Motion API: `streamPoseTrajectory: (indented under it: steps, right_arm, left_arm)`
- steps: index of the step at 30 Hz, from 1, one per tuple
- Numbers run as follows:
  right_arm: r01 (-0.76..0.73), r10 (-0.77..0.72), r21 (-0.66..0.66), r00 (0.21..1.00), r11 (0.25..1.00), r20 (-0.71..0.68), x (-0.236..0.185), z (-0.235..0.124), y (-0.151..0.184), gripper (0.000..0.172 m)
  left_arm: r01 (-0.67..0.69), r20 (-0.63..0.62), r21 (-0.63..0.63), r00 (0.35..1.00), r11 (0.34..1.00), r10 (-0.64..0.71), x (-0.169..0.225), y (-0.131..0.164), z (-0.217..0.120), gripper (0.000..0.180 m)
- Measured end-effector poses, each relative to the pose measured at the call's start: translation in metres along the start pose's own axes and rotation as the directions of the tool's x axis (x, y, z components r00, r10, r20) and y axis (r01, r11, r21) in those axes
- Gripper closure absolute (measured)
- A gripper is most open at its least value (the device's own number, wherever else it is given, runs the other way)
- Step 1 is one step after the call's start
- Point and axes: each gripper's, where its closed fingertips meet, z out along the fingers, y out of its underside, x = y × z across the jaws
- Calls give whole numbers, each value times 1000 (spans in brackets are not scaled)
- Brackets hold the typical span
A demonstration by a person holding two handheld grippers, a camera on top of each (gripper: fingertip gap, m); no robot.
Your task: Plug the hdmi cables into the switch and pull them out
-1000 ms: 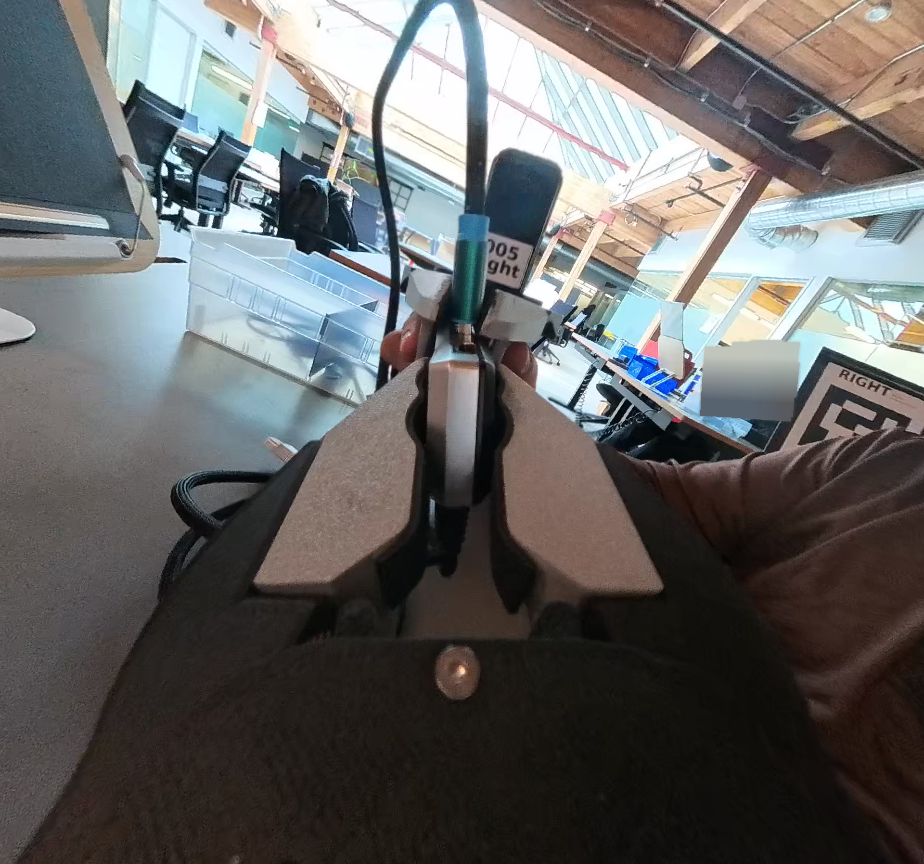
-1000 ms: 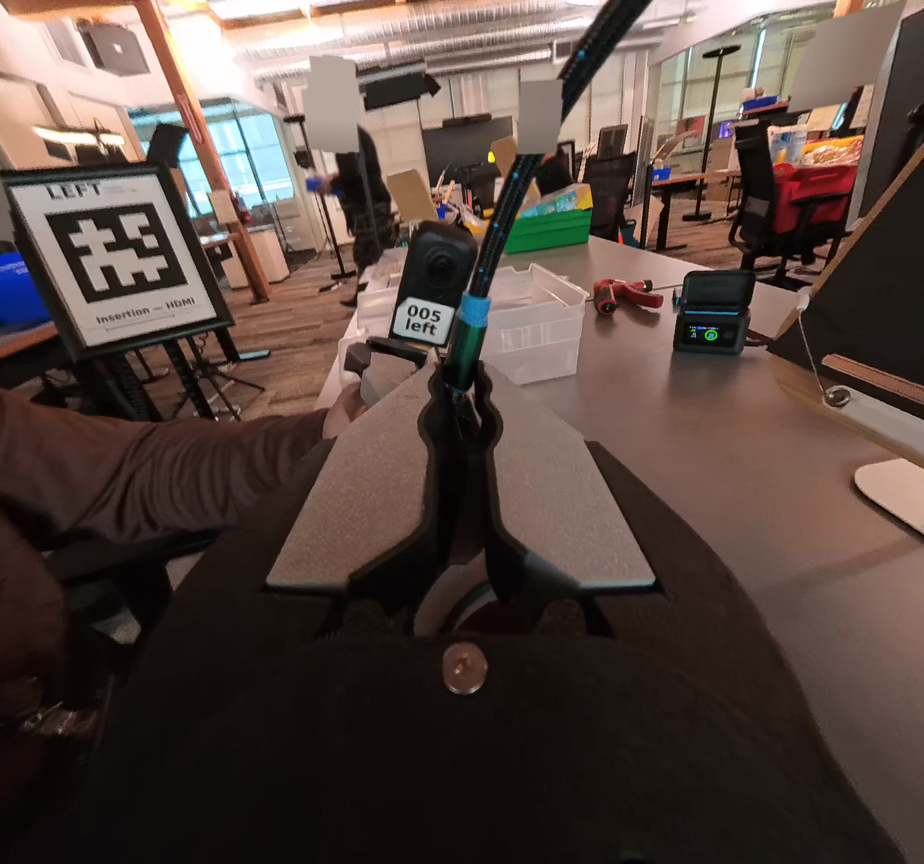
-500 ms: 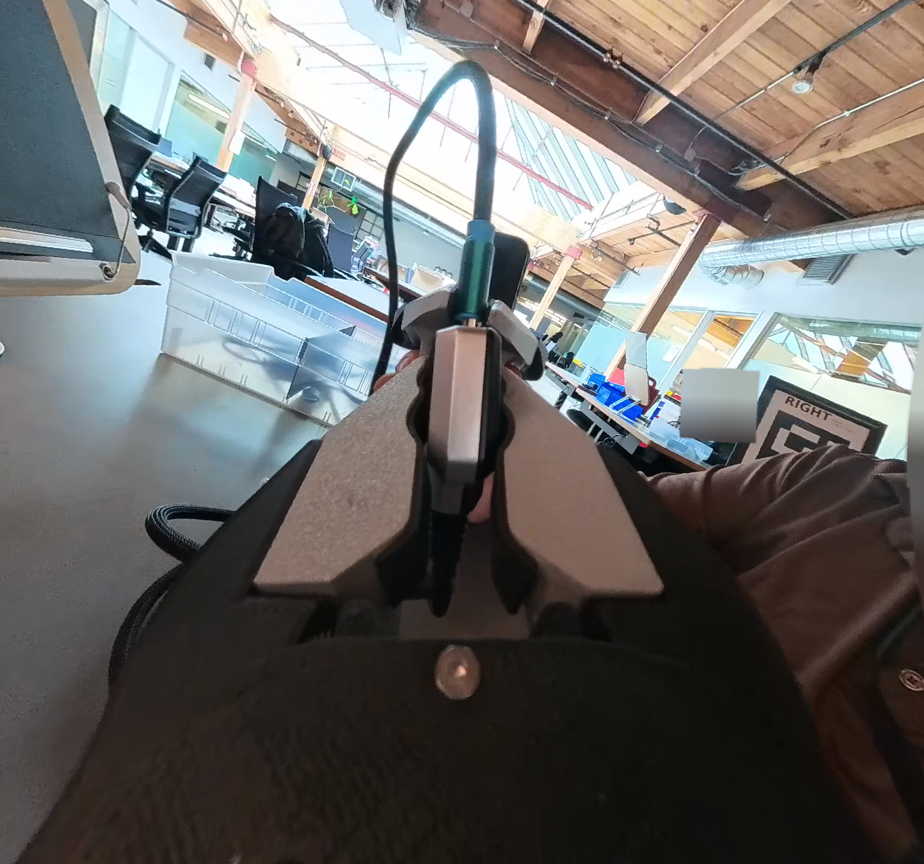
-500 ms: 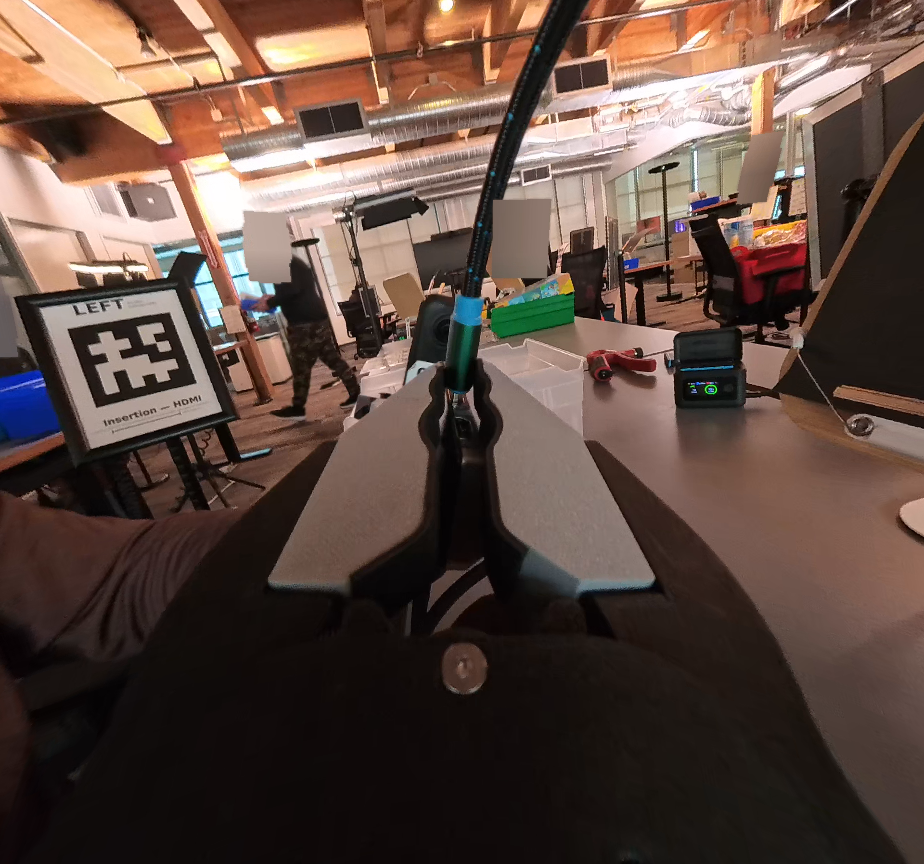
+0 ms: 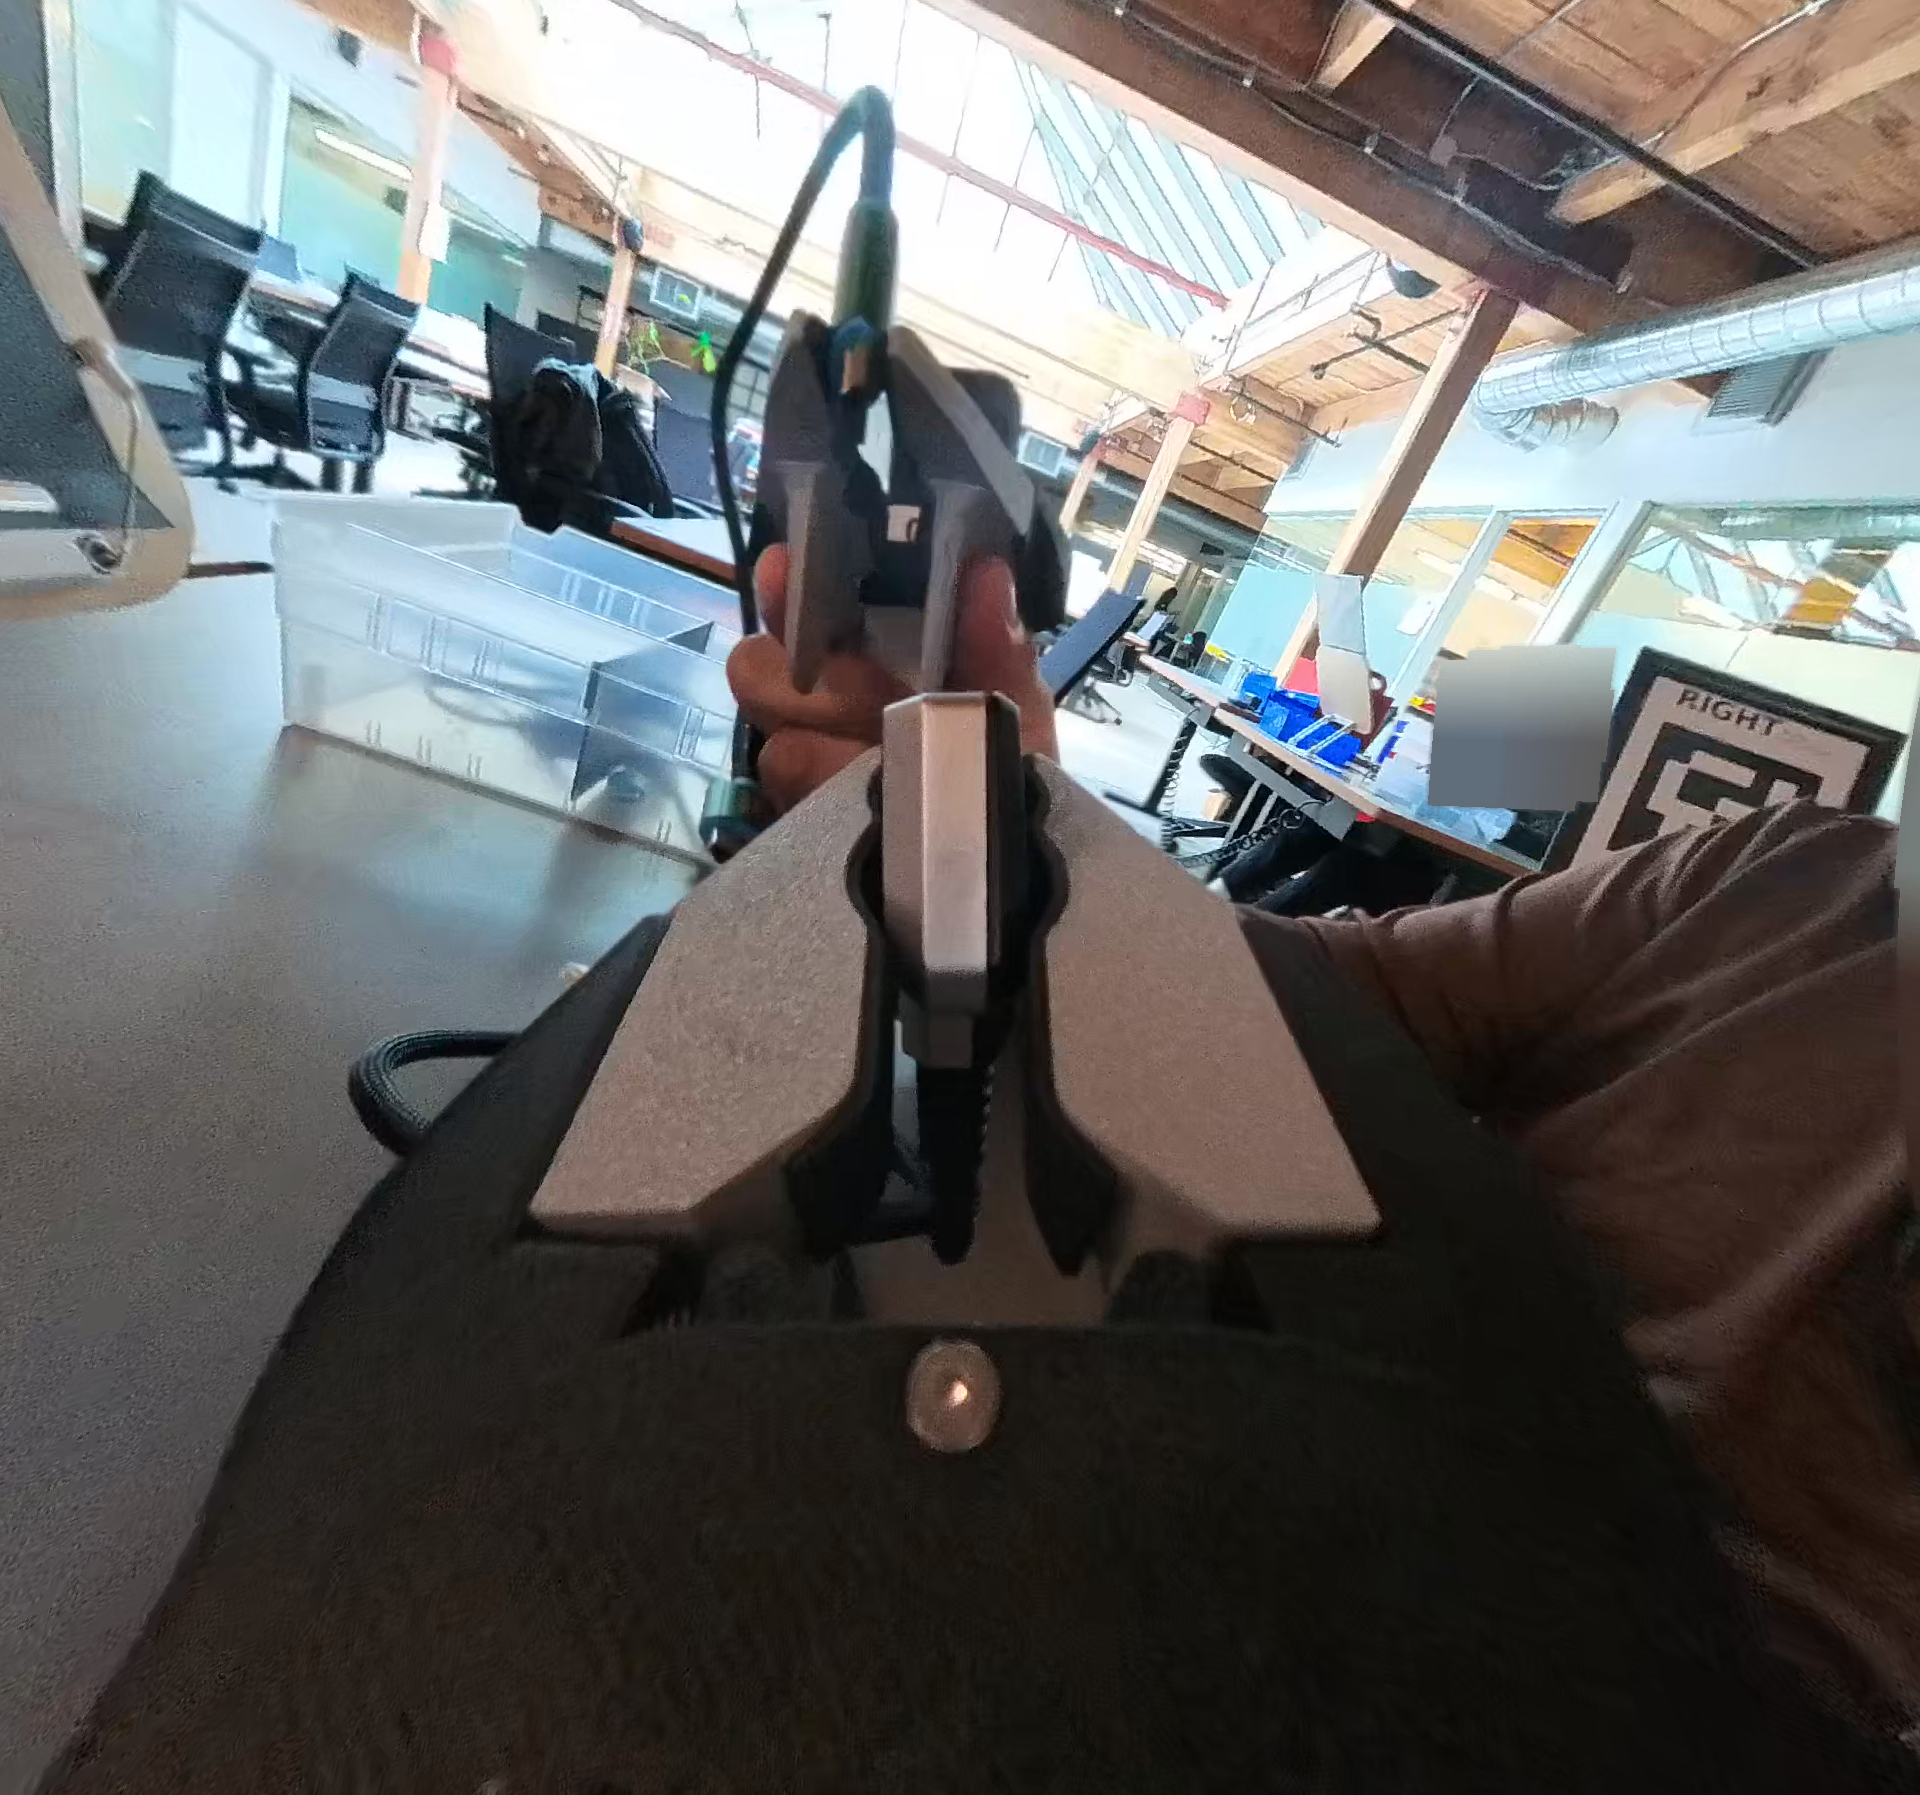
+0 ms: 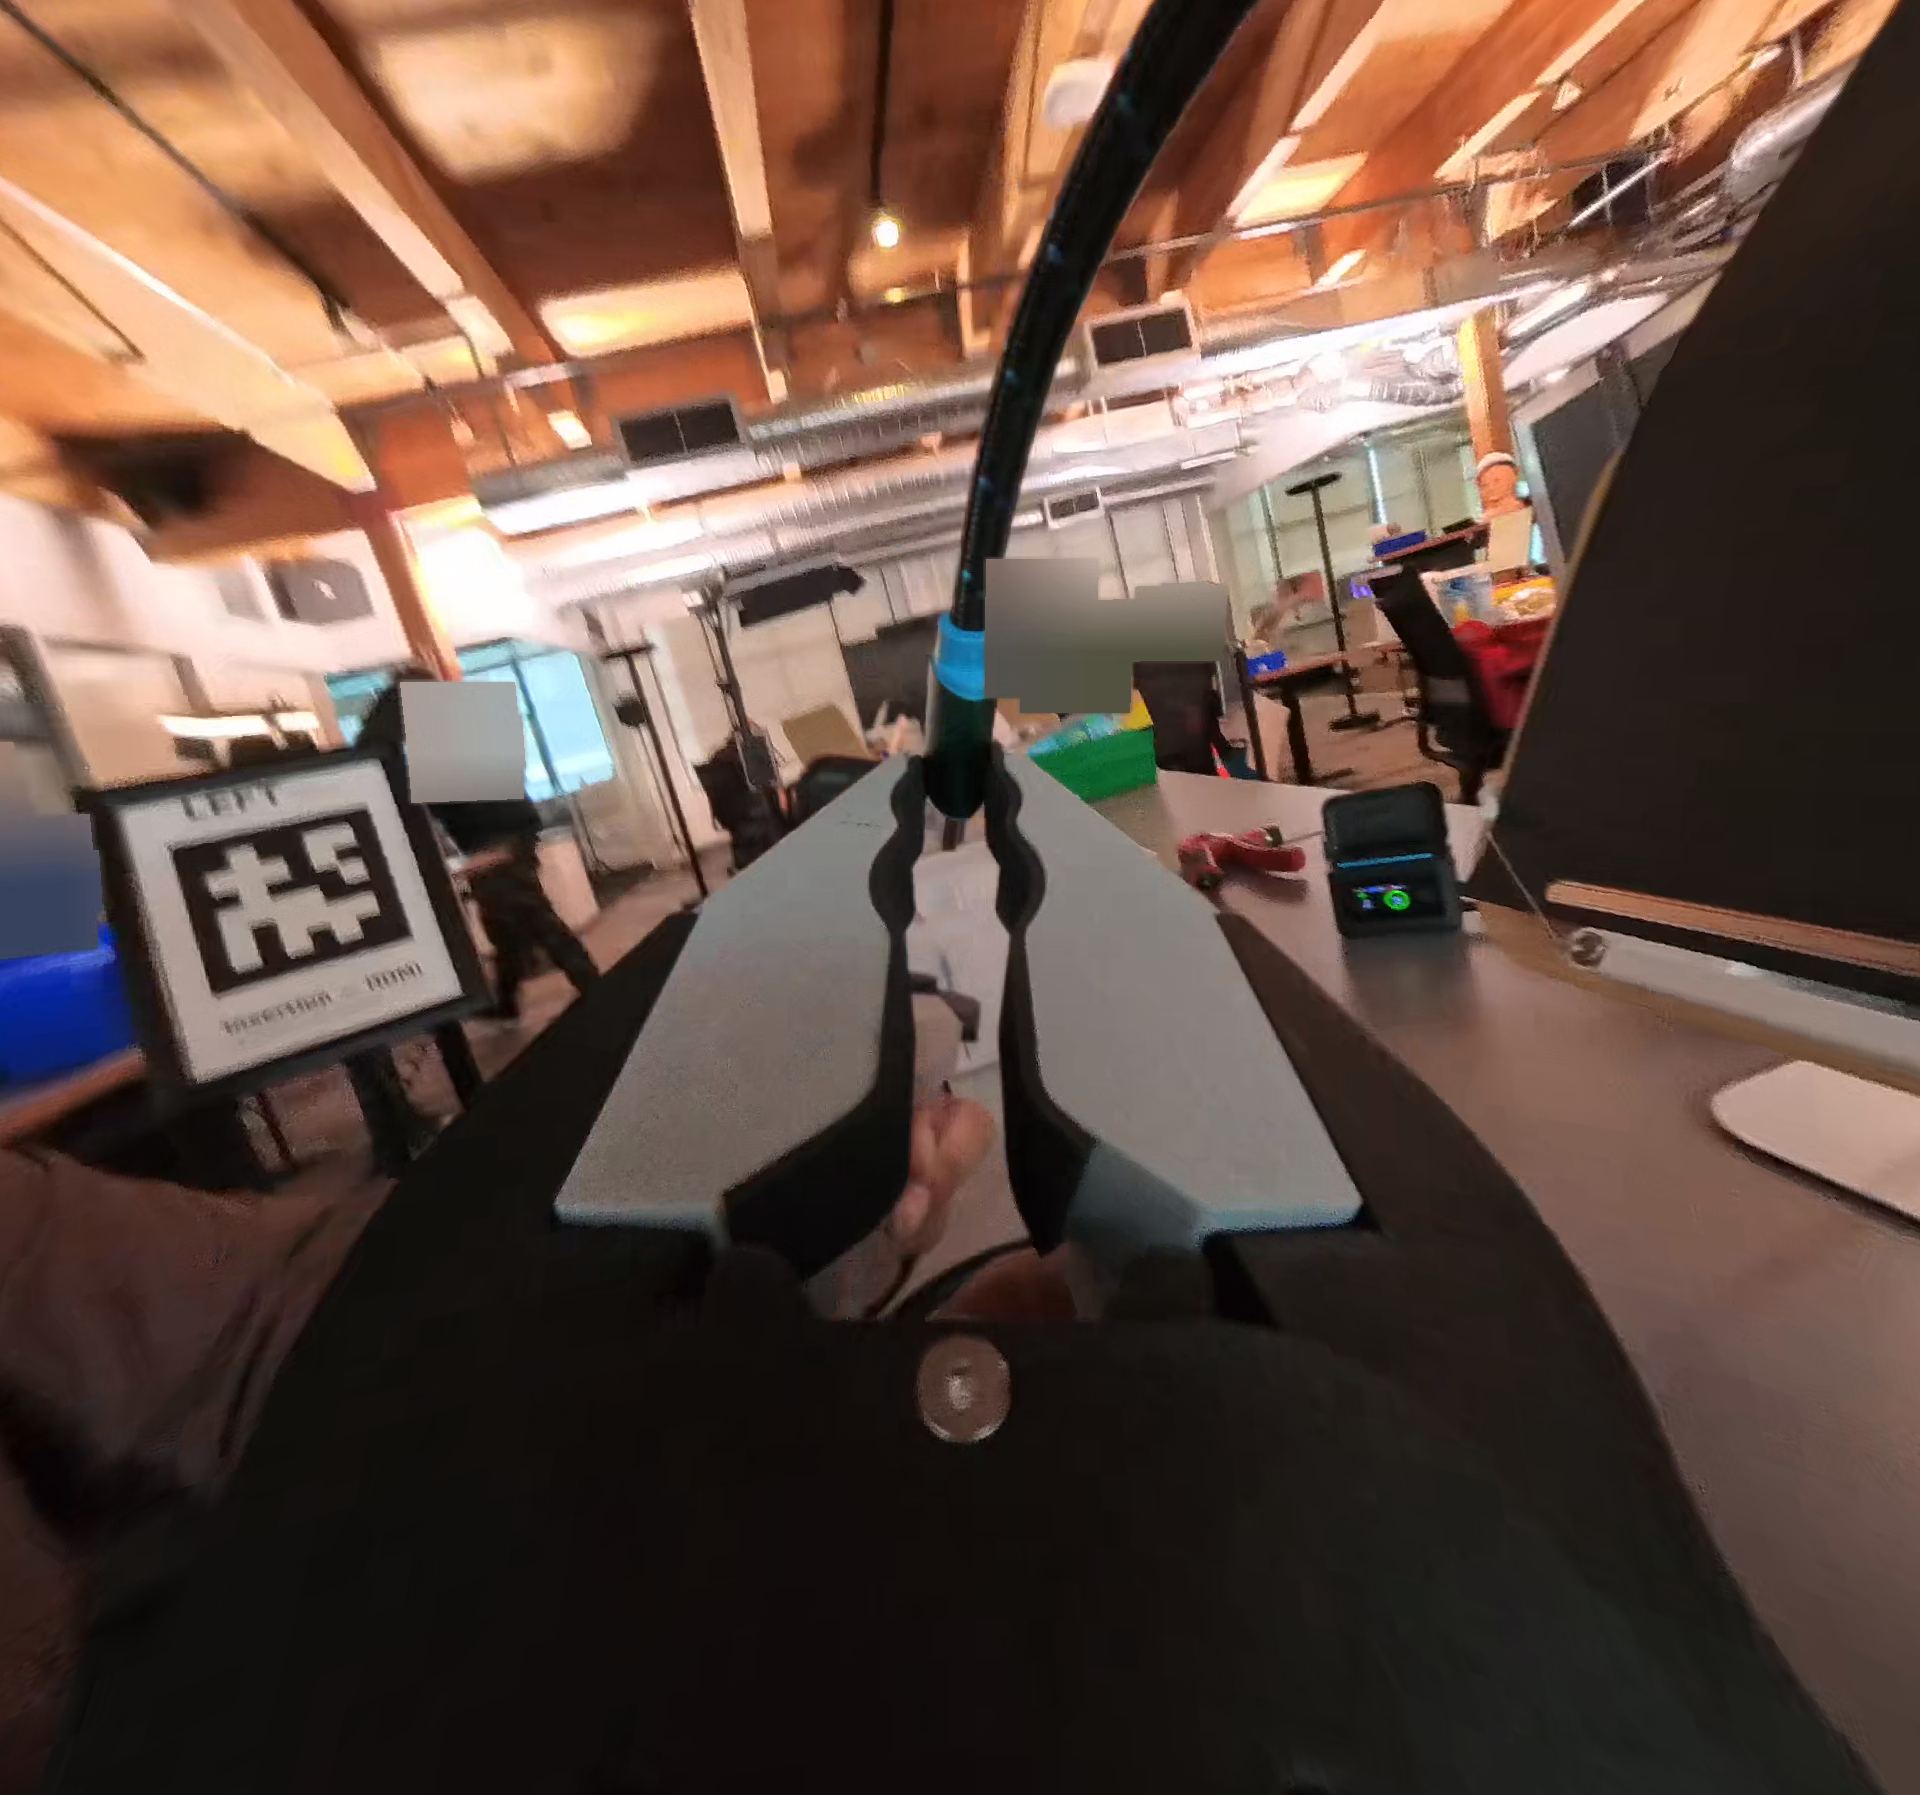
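Silver metal, the HDMI switch (image 5: 940, 872) sits clamped edge-on in the left gripper (image 5: 951, 810), jaws narrow around it, raised above the bench (image 5: 208, 966). Right gripper (image 6: 958, 789) jaws pinch the dark green plug (image 6: 958, 758) of a black braided cable (image 6: 1049, 311), held apart from the switch, above the bench's near edge.

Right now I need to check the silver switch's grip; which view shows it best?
The left wrist view: the silver switch stands clamped between the left tongs, close and sharp. The right wrist view shows none of it.
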Motion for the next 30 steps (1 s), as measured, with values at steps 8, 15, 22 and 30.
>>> streamPoseTrajectory:
  steps: [8, 15, 22, 30]
  right_arm:
    - [169, -184, -176, 980, 970, -74, 7, -3, 9, 164]
    - [112, -156, -347, 983, 931, -100, 6, -12, 11, 163]
    - [36, -185, -664, 970, 747, -156, 9, -45, -14, 162]
    - [-33, -280, -766, 920, 642, -275, 35, -121, -100, 162]
  left_arm:
    - [-27, 89, 42, 996, 999, 23, -15, -8, -11, 161]
    - [-50, 111, 35, 993, 998, 45, -16, -8, -12, 161]
    - [-65, 117, 37, 991, 997, 60, -13, -10, -13, 161]
    - [-60, 119, 41, 991, 997, 54, -13, -12, -13, 161]
